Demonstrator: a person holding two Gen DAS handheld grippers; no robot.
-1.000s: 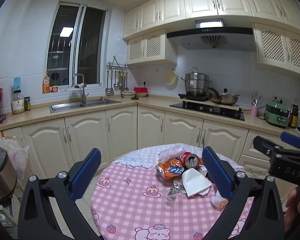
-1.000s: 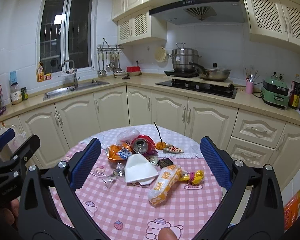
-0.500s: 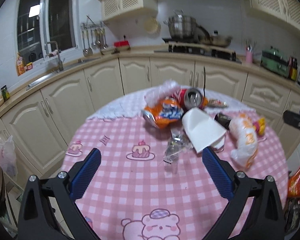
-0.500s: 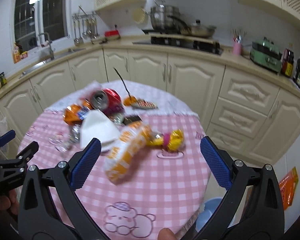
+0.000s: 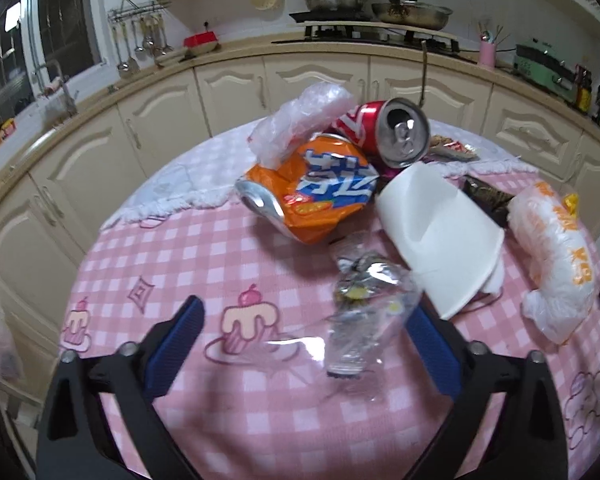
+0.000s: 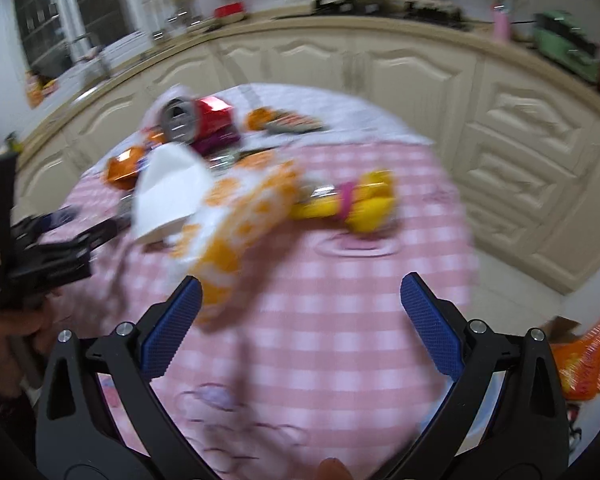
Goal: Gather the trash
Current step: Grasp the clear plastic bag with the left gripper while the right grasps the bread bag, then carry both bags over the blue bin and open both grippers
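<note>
The trash sits heaped at the far side of the round table under its pink checked cloth [image 5: 172, 248], which is why both grippers come at it angled downward from the near edge. The left gripper [image 5: 300, 344] has its blue-padded jaws closing, and the crumpled clear plastic wrapper with silver foil inside [image 5: 364, 312] lies between them, close against the right-hand pad; the pads do not yet appear to press on it, so nothing is held. Just beyond it lie the dented orange drink can [image 5: 312, 196], the red soda can on its side [image 5: 392, 132], a lump of clear plastic film [image 5: 300, 120] and the flattened white paper cup [image 5: 440, 232], all touching or overlapping.

The right gripper [image 6: 300, 320] stands wide apart and empty above the bare cloth, its left pad just beside the near end of the white-and-orange printed plastic bag [image 6: 240, 216] (this view is smeared, so contact cannot be judged). A yellow twisted wrapper with a pink band [image 6: 360, 200] lies behind that bag. The spread probably suits the bag's bulk. The other gripper shows at that view's left edge.
</note>
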